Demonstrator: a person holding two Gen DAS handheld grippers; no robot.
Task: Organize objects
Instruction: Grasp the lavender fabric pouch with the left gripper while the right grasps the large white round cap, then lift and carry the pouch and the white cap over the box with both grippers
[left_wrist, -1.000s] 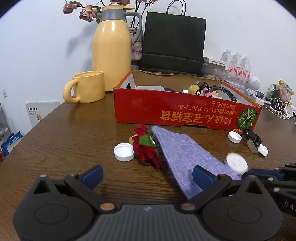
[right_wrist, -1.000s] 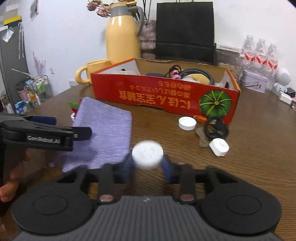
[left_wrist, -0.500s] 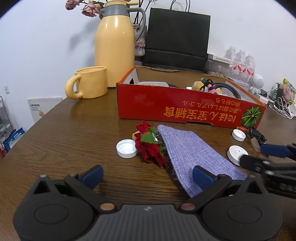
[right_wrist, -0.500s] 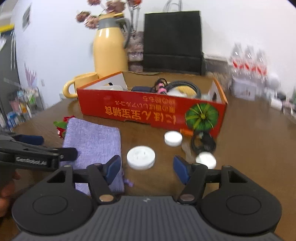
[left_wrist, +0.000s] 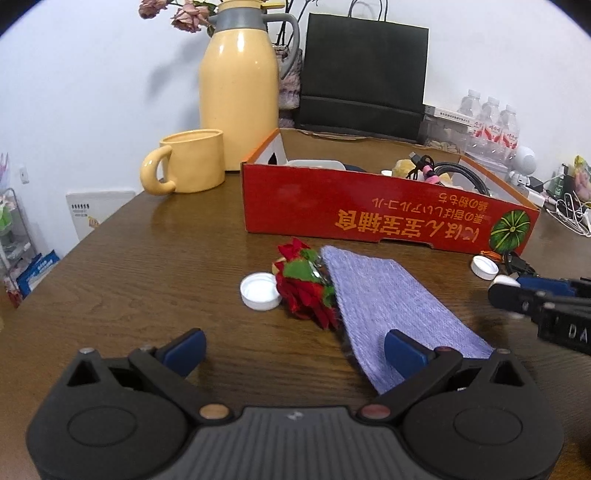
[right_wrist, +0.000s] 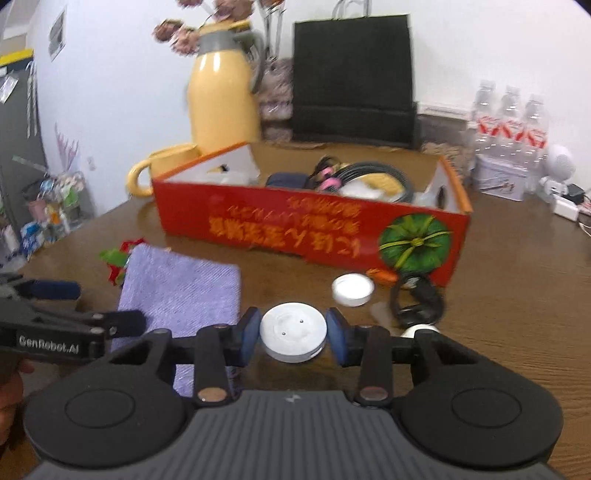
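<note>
Disc, white and round, lies between the blue pads of the right gripper; the jaws are closing on it. A thin gap shows on each side, so the pads do not press it. Whether the disc rests on the table or hangs just above it, cannot tell.

Just beyond the right fingers: a white cap, a black strap and a small orange bit at the front right corner of the red box. A second white piece peeks out behind the right finger. The box holds cables and other items.

Left gripper: jaws spread wide, nothing between the pads. One pad sits over the near corner of the purple cloth, which lies flat in front of the box. Whether it touches the cloth, cannot tell. Against the cloth's left edge is a red flower; touching the flower's left side is another white cap, open side up.

Behind the box, toward the far edge of the table: yellow mug, yellow jug, black bag. Water bottles stand at the far right.

A hand shows partly at the left edge of the right wrist view, under the left gripper.
</note>
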